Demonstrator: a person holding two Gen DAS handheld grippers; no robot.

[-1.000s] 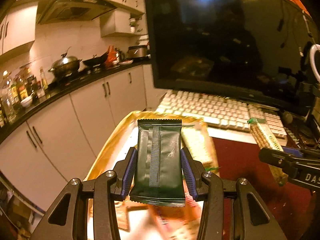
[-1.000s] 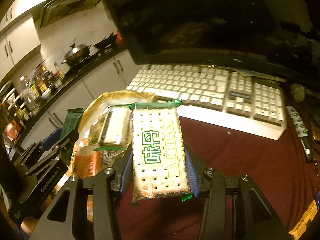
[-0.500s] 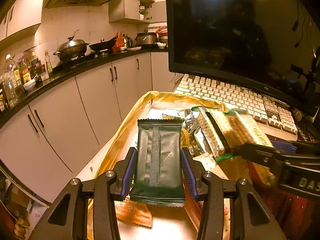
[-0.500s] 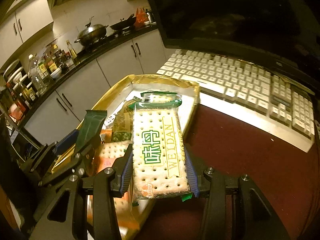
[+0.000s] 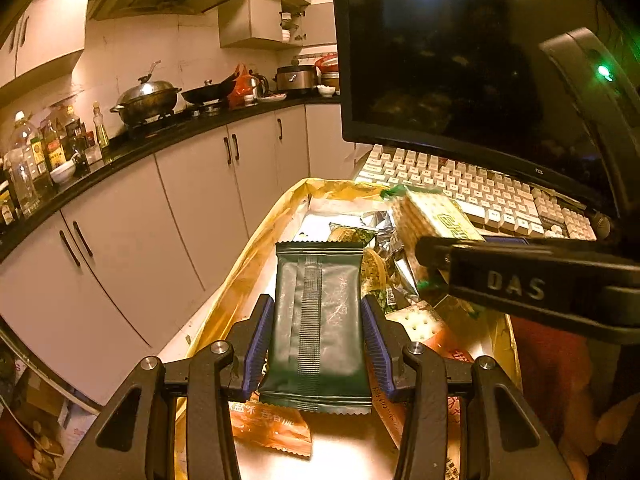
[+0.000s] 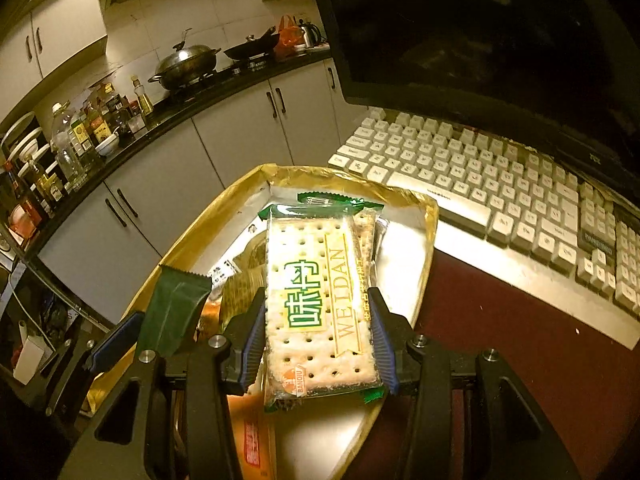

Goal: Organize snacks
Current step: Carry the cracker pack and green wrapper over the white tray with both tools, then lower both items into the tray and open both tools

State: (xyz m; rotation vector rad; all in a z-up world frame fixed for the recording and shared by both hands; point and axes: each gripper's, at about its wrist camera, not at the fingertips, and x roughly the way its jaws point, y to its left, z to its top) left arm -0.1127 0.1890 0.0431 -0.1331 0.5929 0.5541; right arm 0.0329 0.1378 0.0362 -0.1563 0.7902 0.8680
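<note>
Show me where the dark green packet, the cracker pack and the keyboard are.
dark green packet [image 5: 320,320], left wrist view, centre seam.
cracker pack [image 6: 320,300], right wrist view, printed front.
keyboard [image 6: 480,184], right wrist view, middle keys.

Glossy foil dark green packet [image 5: 320,332], clear plastic cracker pack [image 6: 320,304], gold-lined tray [image 6: 430,216]

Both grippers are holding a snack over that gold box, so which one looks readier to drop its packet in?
Probably the left gripper: its dark green packet hangs over the gold box. The right gripper holds its cracker pack over the box's near-right rim.
</note>
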